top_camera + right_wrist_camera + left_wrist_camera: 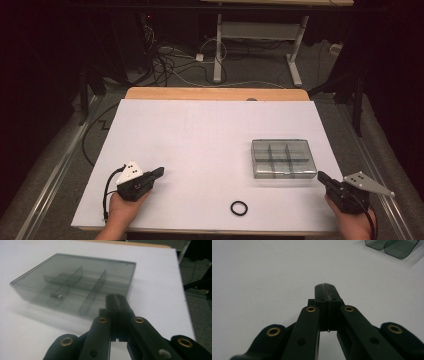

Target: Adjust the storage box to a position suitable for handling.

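White board point(200, 145) covered your table; the box point(283, 158) sat right, the ring point(239, 208) near you. Your left gripper point(158, 173) and right gripper point(321, 176) were both closed, empty. That ring looked light, thin; pinch its rim.

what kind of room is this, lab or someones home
Most likely a lab or data-recording workspace, not a home. A white-topped table stands in a dark room, loose cables run over the floor behind it, and a second adjustable desk stands beyond. The person holds the left gripper and right gripper.
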`<move>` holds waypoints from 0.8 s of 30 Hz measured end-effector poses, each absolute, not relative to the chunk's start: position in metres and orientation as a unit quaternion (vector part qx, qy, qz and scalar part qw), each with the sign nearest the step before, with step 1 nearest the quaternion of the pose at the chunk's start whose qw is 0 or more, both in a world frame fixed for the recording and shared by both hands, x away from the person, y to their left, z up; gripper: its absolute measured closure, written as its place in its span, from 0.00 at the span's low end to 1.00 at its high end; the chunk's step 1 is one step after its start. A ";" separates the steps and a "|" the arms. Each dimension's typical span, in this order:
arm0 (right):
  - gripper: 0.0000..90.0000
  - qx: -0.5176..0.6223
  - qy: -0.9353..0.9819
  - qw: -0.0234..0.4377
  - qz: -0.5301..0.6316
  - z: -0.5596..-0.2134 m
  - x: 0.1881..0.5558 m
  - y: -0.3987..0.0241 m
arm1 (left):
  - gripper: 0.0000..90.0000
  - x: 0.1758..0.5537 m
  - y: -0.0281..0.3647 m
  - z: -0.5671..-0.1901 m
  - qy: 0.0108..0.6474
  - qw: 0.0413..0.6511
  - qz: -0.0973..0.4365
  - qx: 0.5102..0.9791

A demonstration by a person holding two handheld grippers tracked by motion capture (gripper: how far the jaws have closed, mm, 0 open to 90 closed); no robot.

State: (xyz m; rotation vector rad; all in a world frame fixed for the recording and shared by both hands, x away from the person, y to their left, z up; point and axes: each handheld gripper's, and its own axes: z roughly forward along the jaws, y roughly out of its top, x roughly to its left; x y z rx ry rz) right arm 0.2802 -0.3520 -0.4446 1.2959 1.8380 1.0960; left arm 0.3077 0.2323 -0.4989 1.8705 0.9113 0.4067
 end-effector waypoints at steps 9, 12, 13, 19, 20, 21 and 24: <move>1.00 0.509 0.688 0.322 0.404 -0.441 0.320 -0.361 | 0.98 0.306 0.231 -0.499 0.370 0.485 0.176 0.773; 1.00 0.515 0.688 0.321 0.399 -0.442 0.334 -0.362 | 0.98 0.306 0.230 -0.499 0.368 0.483 0.177 0.775; 1.00 0.516 0.688 0.319 0.398 -0.442 0.339 -0.363 | 0.97 0.306 0.230 -0.499 0.368 0.483 0.177 0.775; 1.00 0.530 0.690 0.302 0.390 -0.452 0.359 -0.367 | 0.98 0.306 0.230 -0.498 0.364 0.485 0.175 0.776; 1.00 0.535 0.688 0.296 0.390 -0.454 0.362 -0.367 | 0.98 0.305 0.230 -0.498 0.363 0.484 0.176 0.776; 1.00 0.538 0.688 0.292 0.390 -0.457 0.364 -0.368 | 0.98 0.305 0.230 -0.498 0.364 0.484 0.175 0.776; 1.00 0.543 0.690 0.286 0.383 -0.461 0.371 -0.371 | 0.98 0.305 0.231 -0.498 0.364 0.486 0.172 0.775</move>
